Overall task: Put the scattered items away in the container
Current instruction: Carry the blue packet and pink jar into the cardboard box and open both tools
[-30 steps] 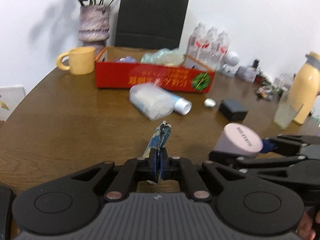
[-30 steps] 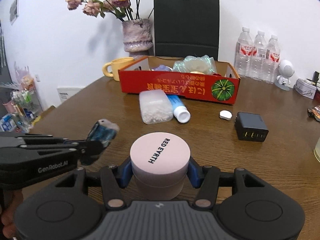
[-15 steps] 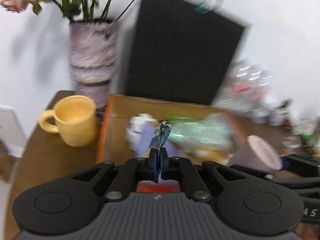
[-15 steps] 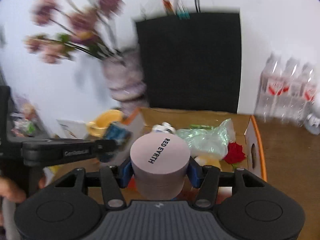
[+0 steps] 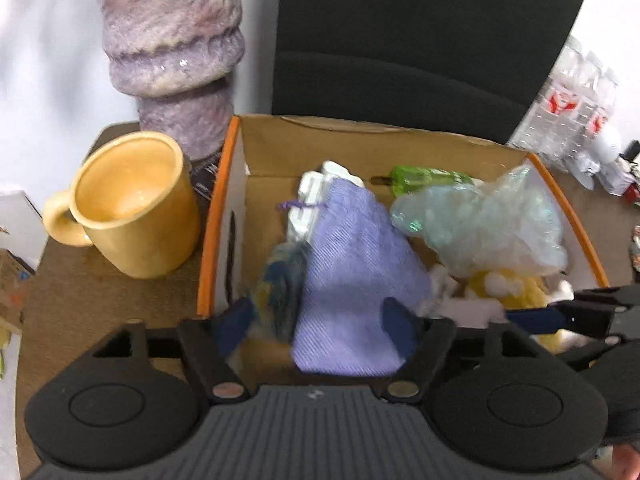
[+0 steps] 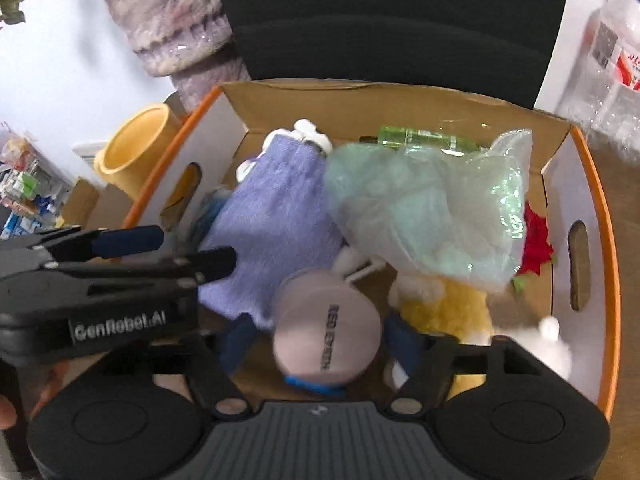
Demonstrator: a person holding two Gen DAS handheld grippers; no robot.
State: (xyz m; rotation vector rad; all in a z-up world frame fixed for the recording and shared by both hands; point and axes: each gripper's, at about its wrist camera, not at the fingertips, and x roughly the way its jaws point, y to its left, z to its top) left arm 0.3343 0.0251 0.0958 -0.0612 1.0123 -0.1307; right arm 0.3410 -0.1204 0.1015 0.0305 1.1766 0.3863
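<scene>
We are at the drop: over the box [image 5: 400,148], our left claw [image 5: 316,320] is opening, releasing the blue packet [image 5: 280,280]; our right claw [image 6: 320,340] is opening off the pink jar [image 6: 326,332]. Next, lift clear and fetch more.

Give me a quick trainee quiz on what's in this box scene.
1. True or false: the yellow mug stands inside the cardboard box.
2. What lies along the box's far wall? A green bottle; B phone charger; C spoon.
3. Which hand-held gripper has the pink jar between its fingers?
Key: 1 false, it stands beside the box; 2 A; 3 the right hand-held gripper.
</scene>
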